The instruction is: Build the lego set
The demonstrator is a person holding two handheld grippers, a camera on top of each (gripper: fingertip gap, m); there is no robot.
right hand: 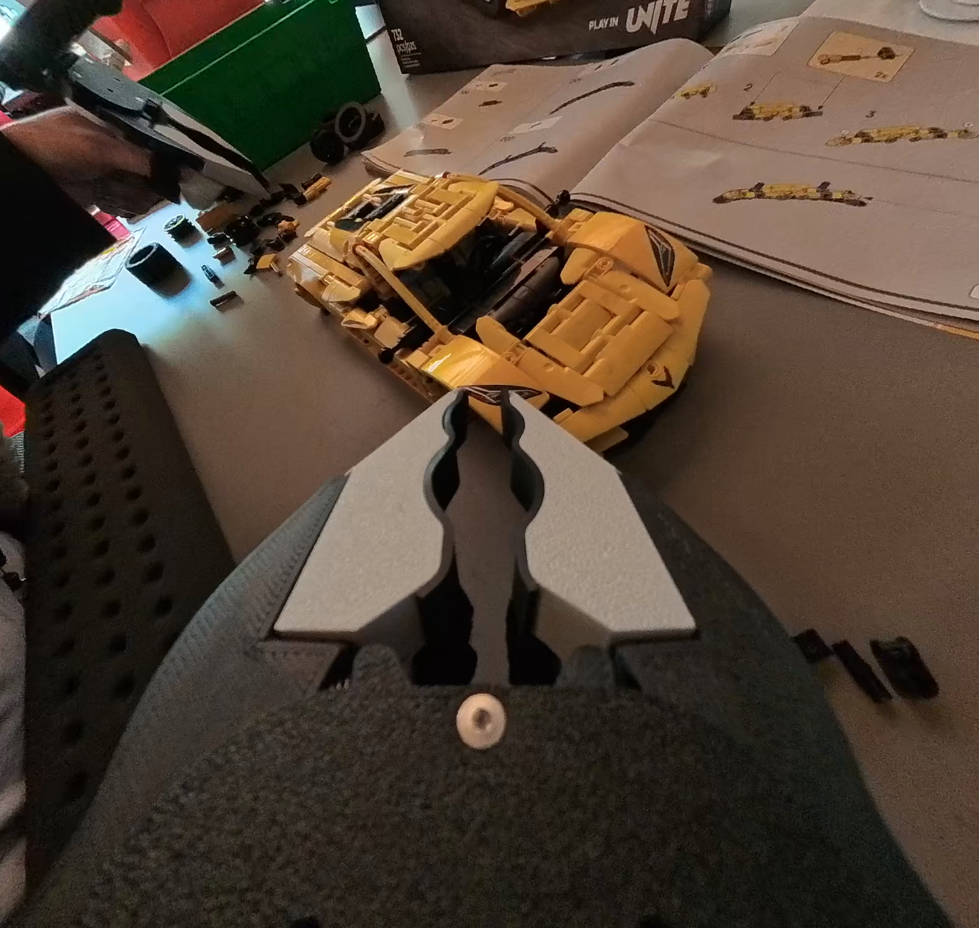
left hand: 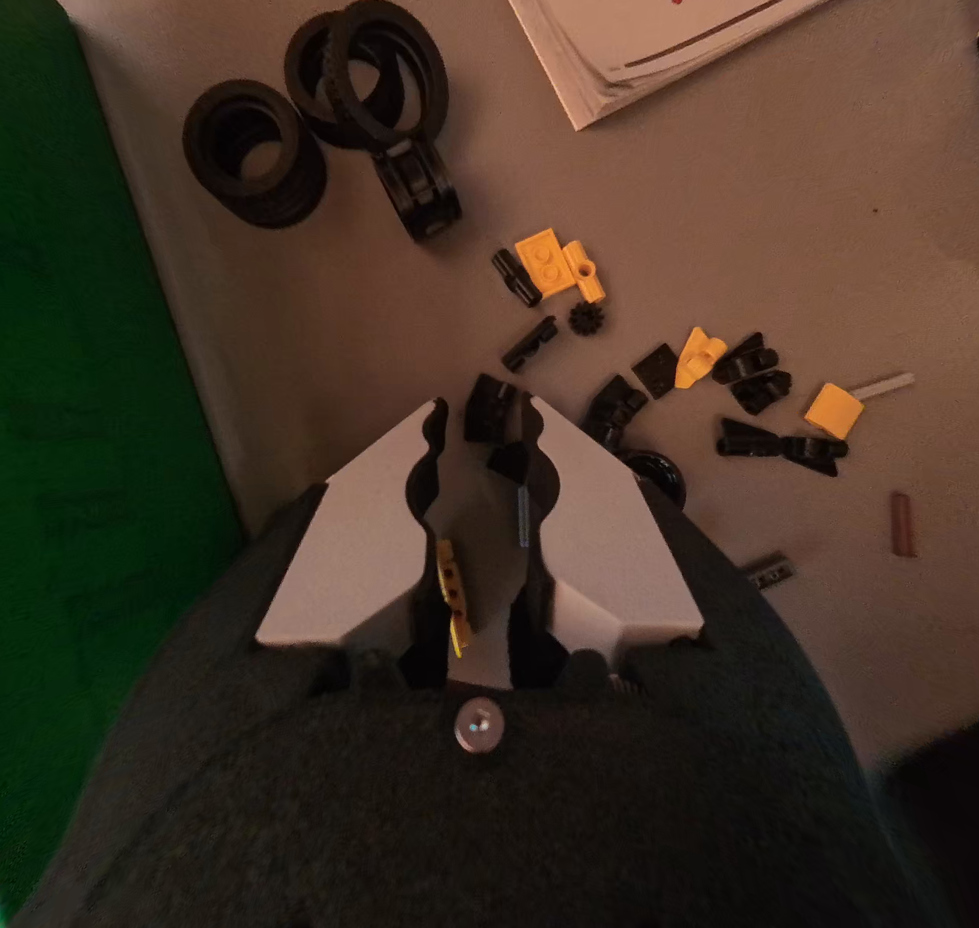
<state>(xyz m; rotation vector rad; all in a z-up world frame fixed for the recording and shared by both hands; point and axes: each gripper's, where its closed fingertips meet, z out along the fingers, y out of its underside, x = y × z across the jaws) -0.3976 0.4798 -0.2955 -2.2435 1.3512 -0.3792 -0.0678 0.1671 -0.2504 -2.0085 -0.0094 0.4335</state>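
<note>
A partly built yellow Lego car [right hand: 503,288] lies on the grey table [right hand: 794,479]. My right gripper [right hand: 483,400] hovers just in front of the car's near corner, its jaws a little apart and empty. My left gripper [left hand: 484,403] points down over a scatter of loose pieces, open, with a small black curved piece [left hand: 490,418] on the table between its tips. A yellow holed piece [left hand: 453,595] and a grey axle [left hand: 523,516] show through the gap. Yellow plates [left hand: 548,261] and black parts [left hand: 752,373] lie beyond. The left gripper also shows in the right wrist view [right hand: 254,182].
Black tyres [left hand: 254,155] and rings [left hand: 371,76] sit by a green bin [right hand: 265,81]. An open instruction booklet [right hand: 688,161] lies behind the car, the set's box [right hand: 530,2] beyond it. A black perforated block [right hand: 106,479] stands at left. Black pieces [right hand: 900,664] lie at right. The left gripper's tips are roughly 45 centimetres from the right gripper's. The right gripper is farther from the grey axle [left hand: 523,516], some 45 centimetres, than the left, some 4 centimetres.
</note>
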